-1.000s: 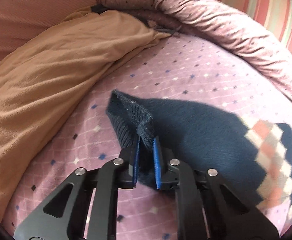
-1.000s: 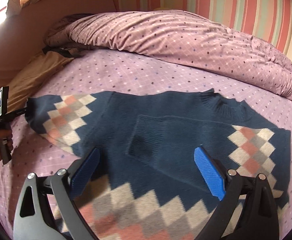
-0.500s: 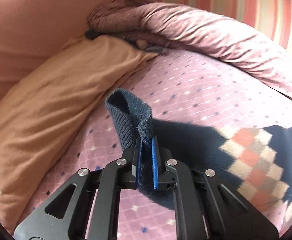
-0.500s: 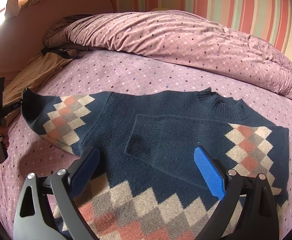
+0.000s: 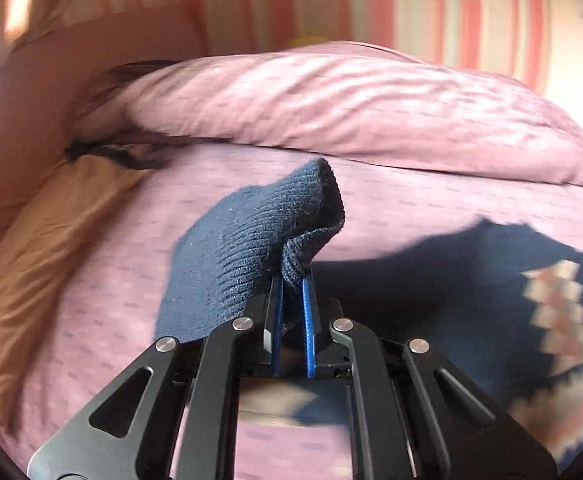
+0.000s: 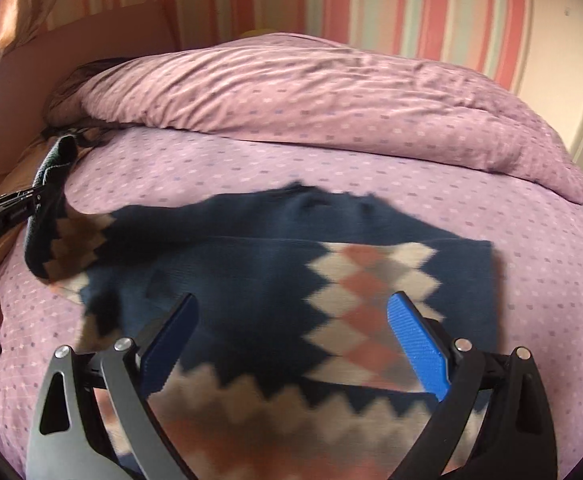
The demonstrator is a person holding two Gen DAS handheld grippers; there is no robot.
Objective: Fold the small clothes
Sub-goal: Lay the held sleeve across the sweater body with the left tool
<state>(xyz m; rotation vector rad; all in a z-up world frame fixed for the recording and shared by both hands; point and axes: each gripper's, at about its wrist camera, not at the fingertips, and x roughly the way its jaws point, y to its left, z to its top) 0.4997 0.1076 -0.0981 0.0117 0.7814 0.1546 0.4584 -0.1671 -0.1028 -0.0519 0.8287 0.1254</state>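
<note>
Here, my left tongs (image 5: 291, 300) pinch one sweater's (image 6: 259, 276) cuff (image 5: 251, 240) above the bed (image 6: 371, 176); my right tongs (image 6: 291, 336) gape unladen over its body, one quilt (image 6: 311, 92) beyond both.

A bed sheet (image 6: 371, 184), lilac with small pale and dark diamonds, covers the mattress and fills most of both views. A bunched duvet (image 6: 311, 92) in the same print lies along the far edge of the sheet, touching it. At the sheet's left edge rests a tan pillow (image 5: 47, 240), with a dark strap-like thing (image 5: 111, 152), too blurred to identify, at the sheet's far left corner. Beyond the sheet stands a wall (image 6: 411, 4) striped pink, cream and pale green
</note>
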